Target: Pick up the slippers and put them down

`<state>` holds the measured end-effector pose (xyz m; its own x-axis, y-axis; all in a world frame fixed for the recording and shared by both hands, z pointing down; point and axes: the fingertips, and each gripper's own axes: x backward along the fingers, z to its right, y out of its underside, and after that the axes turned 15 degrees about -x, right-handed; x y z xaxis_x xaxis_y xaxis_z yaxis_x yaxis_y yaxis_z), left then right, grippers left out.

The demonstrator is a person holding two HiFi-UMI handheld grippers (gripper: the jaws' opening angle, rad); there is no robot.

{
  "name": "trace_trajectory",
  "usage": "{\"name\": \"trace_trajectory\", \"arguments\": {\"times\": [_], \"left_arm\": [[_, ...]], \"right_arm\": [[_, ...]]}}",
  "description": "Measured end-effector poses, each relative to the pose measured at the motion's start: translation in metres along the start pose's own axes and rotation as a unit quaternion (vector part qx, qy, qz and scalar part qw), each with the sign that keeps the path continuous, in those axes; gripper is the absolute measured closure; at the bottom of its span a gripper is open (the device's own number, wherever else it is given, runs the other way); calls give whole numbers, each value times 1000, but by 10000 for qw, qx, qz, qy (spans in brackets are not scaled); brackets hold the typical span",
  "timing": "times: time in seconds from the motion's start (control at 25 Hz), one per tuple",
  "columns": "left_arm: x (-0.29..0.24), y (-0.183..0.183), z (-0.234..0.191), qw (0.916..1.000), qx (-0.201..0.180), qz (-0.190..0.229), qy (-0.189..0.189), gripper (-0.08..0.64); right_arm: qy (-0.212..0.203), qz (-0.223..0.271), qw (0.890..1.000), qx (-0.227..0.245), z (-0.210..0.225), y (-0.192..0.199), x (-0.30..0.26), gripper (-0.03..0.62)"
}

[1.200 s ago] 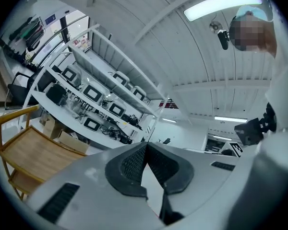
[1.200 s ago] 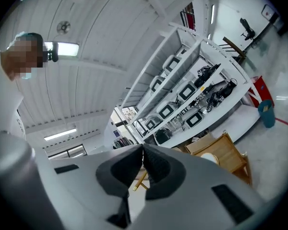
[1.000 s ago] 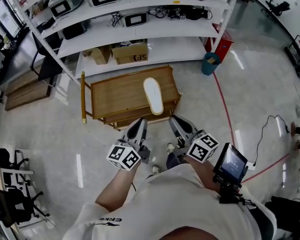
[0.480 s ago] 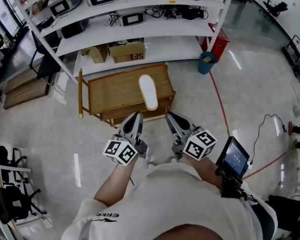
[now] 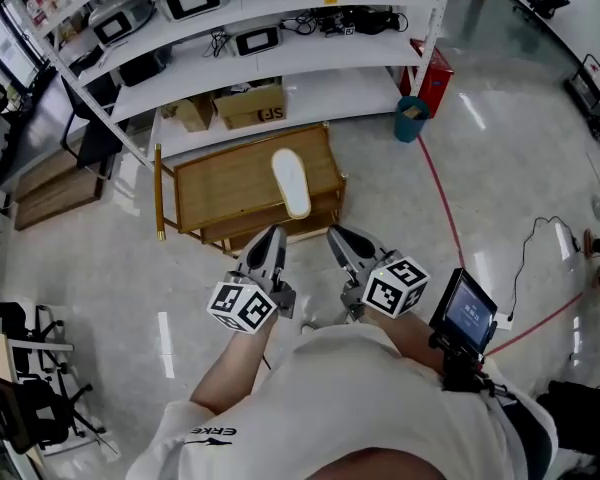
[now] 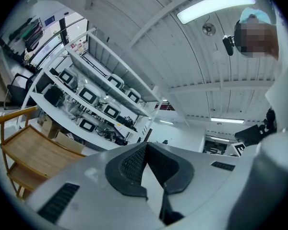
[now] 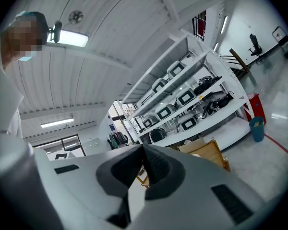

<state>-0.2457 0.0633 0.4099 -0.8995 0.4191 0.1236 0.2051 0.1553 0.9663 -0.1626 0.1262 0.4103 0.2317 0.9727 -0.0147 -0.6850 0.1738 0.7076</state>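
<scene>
When held against the second before, shows little new: only a slight drawing back of the head view, with the surroundings a shade smaller, and no change at either pair of jaws. On the left, left gripper (image 5: 271, 240) with jaws pressed together at the tips, pinching nothing, aimed roughly level toward the shelving (image 5: 320, 93). Ahead of those tips and a little to their right, one white slipper (image 5: 291, 181), lying flat on the top of the low wooden cart (image 5: 323, 163), in the same spot on that top as before; clear of both pairs of jaws, somewhat closer to the left pair. No second slipper in sight. On the right, right gripper (image 5: 338, 238) likewise closed tight on nothing, with the slipper ahead of its tips and off to their left. For the task: no grip and no carrying at this moment, slipper at rest on the cart. Fits equally a slipper already put down, or one waiting there to be picked up; not to be settled from here.
</scene>
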Motion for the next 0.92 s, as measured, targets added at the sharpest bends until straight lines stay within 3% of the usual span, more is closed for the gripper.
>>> {"name": "trace_trajectory", "arguments": {"times": [0.92], "left_arm": [[-8,7,6,9998,43,-159,117,557]], "right_arm": [[-9,-122,9999,75,1,3,-4,588]]}}
